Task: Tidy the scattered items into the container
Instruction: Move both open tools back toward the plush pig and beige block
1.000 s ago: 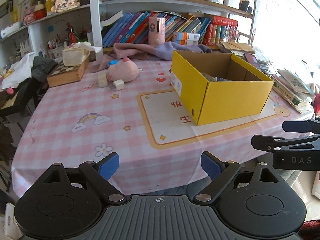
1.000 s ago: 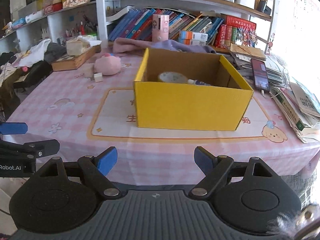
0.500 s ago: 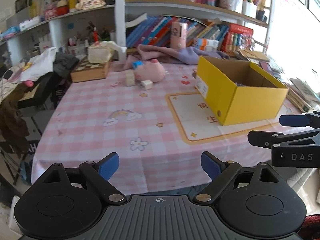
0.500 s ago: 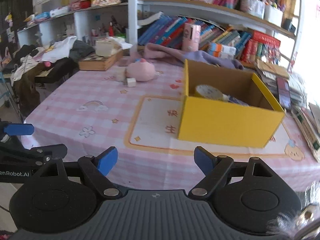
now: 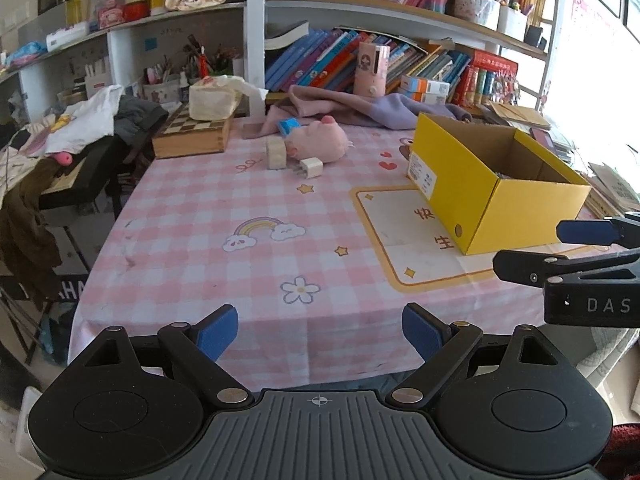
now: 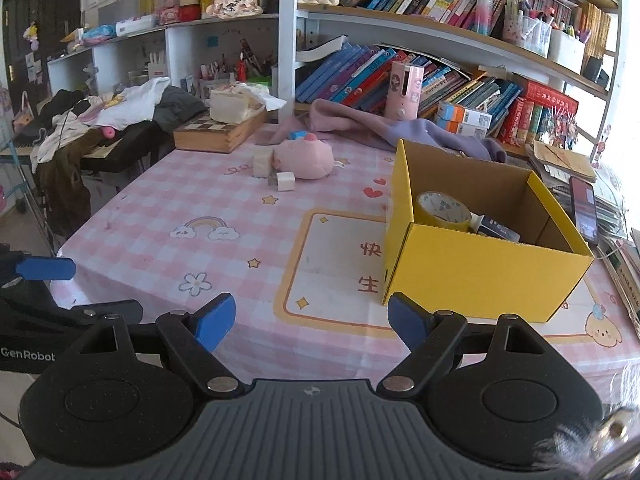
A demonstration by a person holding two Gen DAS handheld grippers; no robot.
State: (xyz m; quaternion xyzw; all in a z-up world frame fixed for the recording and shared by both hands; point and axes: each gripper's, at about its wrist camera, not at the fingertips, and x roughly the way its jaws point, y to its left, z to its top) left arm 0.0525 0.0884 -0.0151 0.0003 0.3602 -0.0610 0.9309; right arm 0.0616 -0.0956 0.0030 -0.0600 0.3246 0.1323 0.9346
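Observation:
A yellow cardboard box (image 5: 496, 184) (image 6: 480, 264) stands open on the right of the pink checked table. In the right wrist view it holds a tape roll (image 6: 443, 210) and a dark small item (image 6: 498, 229). At the far side lie a pink plush pig (image 5: 318, 142) (image 6: 306, 157), a white block (image 5: 276, 153) (image 6: 262, 162) and a white charger plug (image 5: 310, 168) (image 6: 285, 181). My left gripper (image 5: 320, 332) is open and empty over the table's near edge. My right gripper (image 6: 310, 322) is open and empty beside it, near the box.
A wooden chess box (image 5: 192, 138) with a tissue pack (image 5: 212, 100) sits at the far left. A purple cloth (image 5: 360, 108) lies along the back, under bookshelves. Books and a phone (image 6: 584, 208) are stacked right of the box. A cluttered keyboard stand (image 5: 60, 168) stands left of the table.
Both grippers have swung left and drawn back a little, so the box has shifted right in both views and more of the table's left side shows. Both stay open.

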